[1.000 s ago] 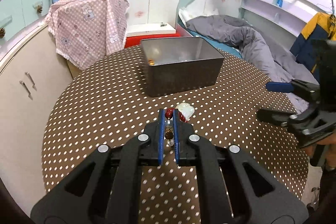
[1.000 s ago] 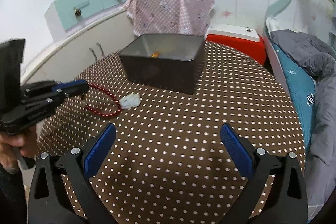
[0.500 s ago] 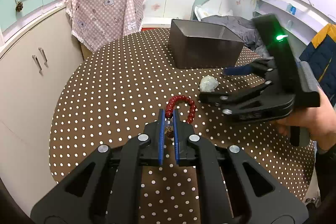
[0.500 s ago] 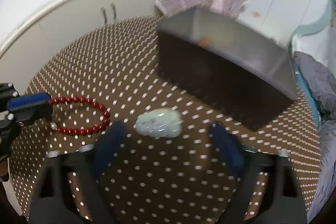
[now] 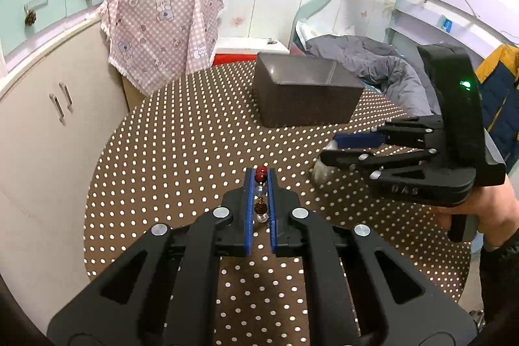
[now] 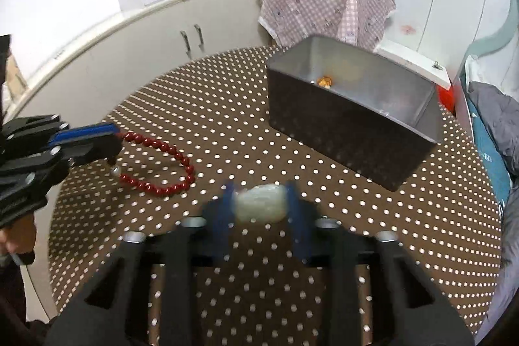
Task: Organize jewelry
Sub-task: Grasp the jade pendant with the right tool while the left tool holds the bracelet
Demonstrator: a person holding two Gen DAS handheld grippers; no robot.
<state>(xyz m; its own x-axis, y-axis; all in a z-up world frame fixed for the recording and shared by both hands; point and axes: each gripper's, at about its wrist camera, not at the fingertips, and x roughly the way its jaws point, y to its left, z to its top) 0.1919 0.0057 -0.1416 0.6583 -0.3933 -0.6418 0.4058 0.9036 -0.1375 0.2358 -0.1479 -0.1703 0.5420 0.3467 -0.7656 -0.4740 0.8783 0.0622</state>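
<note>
Left gripper [image 5: 259,184] jaws narrow, clamped on red bead bracelet [image 6: 162,164]; rest of loop lies on counter [image 6: 227,125]. Right gripper [image 6: 261,203] jaws closing, pale green stone [image 6: 259,205] between blue pads, low over counter. Counter round, brown cloth with white dots. Dark grey box [image 6: 350,122] beyond, open top, small orange piece [image 6: 324,81] inside. Pink checked cloth [image 5: 162,31] draped behind; white cupboards [image 5: 42,125] left, bed with grey duvet [image 5: 373,60] right.

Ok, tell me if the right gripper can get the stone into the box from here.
Probably yes. The right gripper is closing with the stone between its fingers, and only bare tabletop lies between it and the open-topped box.
</note>
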